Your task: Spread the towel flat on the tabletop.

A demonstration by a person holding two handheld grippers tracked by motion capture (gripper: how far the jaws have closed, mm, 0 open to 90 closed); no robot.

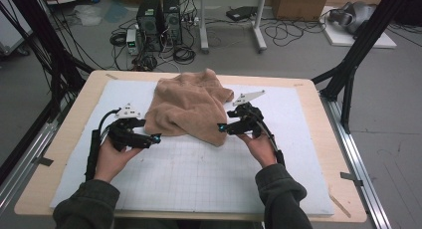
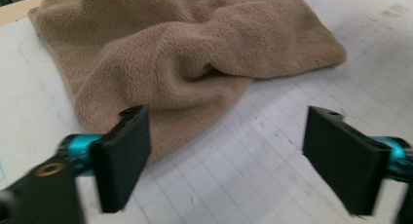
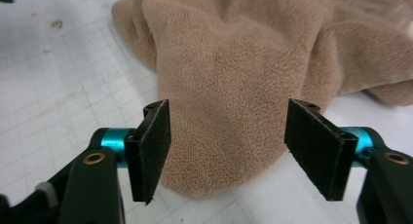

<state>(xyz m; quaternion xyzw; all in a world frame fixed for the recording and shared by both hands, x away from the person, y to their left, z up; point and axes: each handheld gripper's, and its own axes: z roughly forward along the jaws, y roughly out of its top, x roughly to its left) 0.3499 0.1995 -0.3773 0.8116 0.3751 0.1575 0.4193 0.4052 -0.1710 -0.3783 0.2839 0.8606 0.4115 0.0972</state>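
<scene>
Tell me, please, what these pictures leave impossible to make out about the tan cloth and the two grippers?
- Tan cloth: its underside and inner folds, hidden by its own bunched layers in the high view.
- Right gripper: whether its pads touch the cloth corner between them; the fleece hides the contact.
- Left gripper: jaw bodies blurred and cut off by the bottom edge.

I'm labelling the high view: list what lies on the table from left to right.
left hand → left gripper → towel → right gripper → right hand
</scene>
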